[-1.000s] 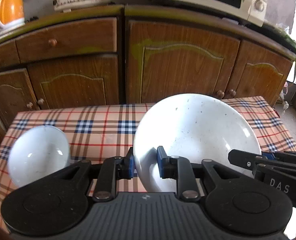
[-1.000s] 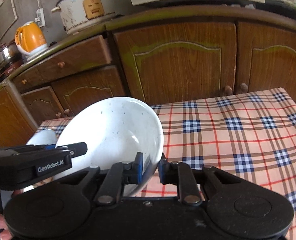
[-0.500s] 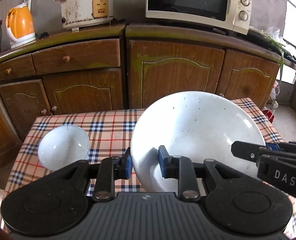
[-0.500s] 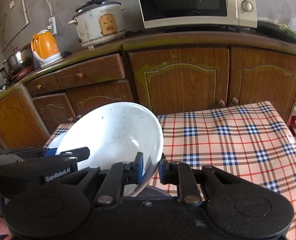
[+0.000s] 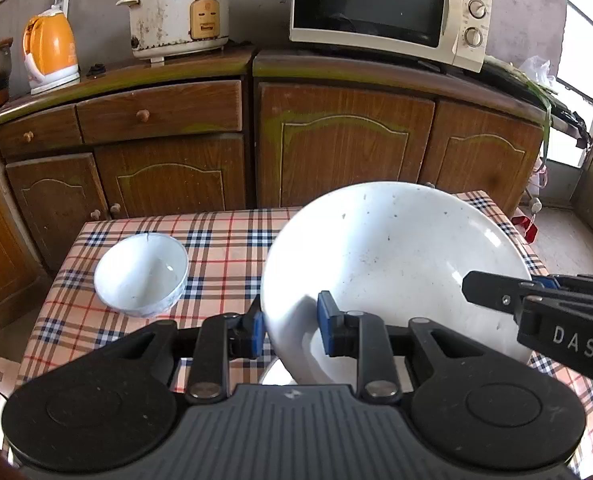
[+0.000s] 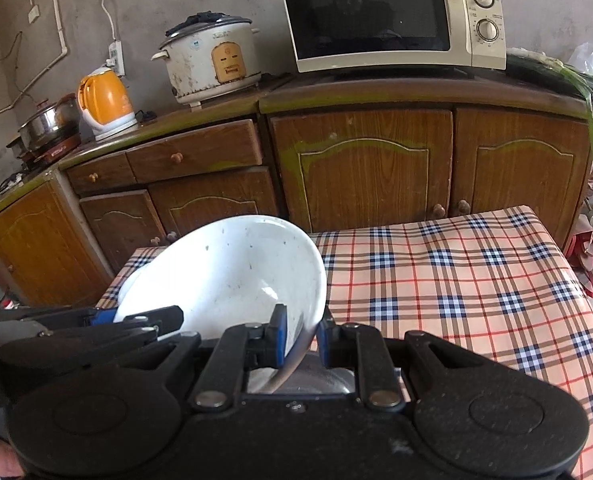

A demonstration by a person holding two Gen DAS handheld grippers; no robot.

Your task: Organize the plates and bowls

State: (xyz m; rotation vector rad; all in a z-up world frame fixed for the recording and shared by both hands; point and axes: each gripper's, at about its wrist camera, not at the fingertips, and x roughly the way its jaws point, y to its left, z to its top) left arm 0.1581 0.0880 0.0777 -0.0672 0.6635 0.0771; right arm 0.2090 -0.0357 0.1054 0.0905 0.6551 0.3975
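The large white speckled ceramic bowl (image 5: 396,264) hangs tilted above the plaid-covered counter (image 5: 224,248), both tongs, left (image 5: 290,330) and right (image 6: 301,334), clamped on its rim. Likely next: lowering it level by the small white bowl (image 5: 141,274).

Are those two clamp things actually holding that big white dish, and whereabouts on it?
Yes. The left gripper and right gripper each pinch the rim of the large white bowl, on opposite edges, holding it tilted above the checked table.
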